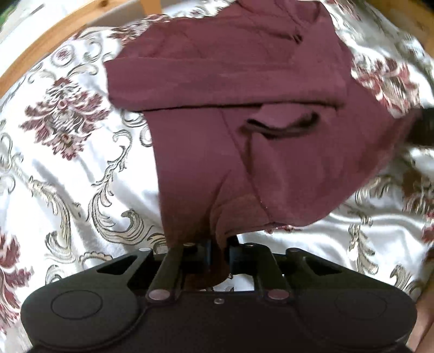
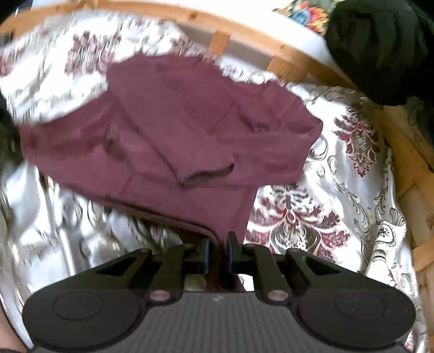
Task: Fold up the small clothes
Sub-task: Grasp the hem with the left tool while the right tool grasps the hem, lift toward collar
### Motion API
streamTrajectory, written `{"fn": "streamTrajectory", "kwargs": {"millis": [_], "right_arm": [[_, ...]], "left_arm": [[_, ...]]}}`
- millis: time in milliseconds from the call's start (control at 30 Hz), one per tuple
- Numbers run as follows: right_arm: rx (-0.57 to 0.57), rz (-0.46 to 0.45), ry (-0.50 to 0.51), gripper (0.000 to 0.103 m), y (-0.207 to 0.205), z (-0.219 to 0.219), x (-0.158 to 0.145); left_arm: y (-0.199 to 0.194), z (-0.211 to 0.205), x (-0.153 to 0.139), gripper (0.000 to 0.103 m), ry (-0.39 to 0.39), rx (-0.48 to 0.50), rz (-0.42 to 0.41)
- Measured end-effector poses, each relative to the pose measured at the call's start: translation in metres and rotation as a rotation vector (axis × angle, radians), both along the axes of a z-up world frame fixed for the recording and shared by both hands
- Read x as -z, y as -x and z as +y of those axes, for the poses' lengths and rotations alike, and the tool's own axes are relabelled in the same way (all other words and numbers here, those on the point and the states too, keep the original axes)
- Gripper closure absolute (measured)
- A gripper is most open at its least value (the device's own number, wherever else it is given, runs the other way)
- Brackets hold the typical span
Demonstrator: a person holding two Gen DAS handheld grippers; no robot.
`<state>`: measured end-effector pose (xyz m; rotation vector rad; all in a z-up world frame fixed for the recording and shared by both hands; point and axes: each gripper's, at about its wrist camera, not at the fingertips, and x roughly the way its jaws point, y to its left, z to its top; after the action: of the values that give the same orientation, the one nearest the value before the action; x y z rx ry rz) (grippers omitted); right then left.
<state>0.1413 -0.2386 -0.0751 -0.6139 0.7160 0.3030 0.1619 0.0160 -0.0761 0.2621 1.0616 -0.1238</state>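
Observation:
A small maroon long-sleeved top [image 1: 244, 108] lies on a white floral bedspread [image 1: 67, 168], its sleeves folded across the body. My left gripper [image 1: 219, 251] is shut on the near edge of the top, and the cloth bunches between its jaws. The top also shows in the right wrist view [image 2: 176, 130], with one sleeve cuff lying across it. My right gripper [image 2: 217, 251] is shut on another near edge of the top, which is lifted off the bedspread there. The far end of the right gripper [image 1: 423, 125] shows as a dark blur at the right of the left wrist view.
A wooden bed frame [image 2: 298, 65] curves around the far and right sides of the bedspread [image 2: 339, 190]. A black bundle of cloth [image 2: 379, 49] sits at the far right corner, next to a colourful patterned fabric [image 2: 306, 13]. The frame also shows in the left wrist view [image 1: 40, 54].

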Motion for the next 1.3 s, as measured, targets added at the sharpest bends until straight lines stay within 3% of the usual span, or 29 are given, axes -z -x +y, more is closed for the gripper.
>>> {"fn": "streamTrajectory", "kwargs": {"millis": [100,167,300,533,733,1100,1300], "right_arm": [[-0.008,0.002,0.060,0.086,0.003,0.008,0.008],[-0.021,-0.021,0.078,0.096,0.009,0.010,0.009],[-0.047,-0.127,0.124,0.097,0.029,0.014,0.003],[-0.051,-0.344,0.152,0.097,0.075,0.014,-0.024],[-0.033,-0.432,0.087,0.097,0.120,0.010,-0.053],[-0.055,-0.382,0.012,0.097,0.217,-0.002,-0.082],[-0.063,-0.428,-0.001,0.097,0.190,0.003,-0.088]], "left_arm": [[0.001,0.004,-0.002,0.097,0.020,-0.019,-0.016],[0.004,0.005,-0.004,0.098,0.027,-0.022,-0.037],[0.015,0.008,-0.014,0.099,0.072,-0.022,-0.103],[0.063,0.020,-0.053,0.099,0.203,-0.033,-0.353],[0.111,0.033,-0.074,0.099,0.281,-0.042,-0.465],[0.183,0.039,-0.102,0.099,0.309,0.035,-0.492],[0.159,0.035,-0.109,0.099,0.318,0.049,-0.495]]}}
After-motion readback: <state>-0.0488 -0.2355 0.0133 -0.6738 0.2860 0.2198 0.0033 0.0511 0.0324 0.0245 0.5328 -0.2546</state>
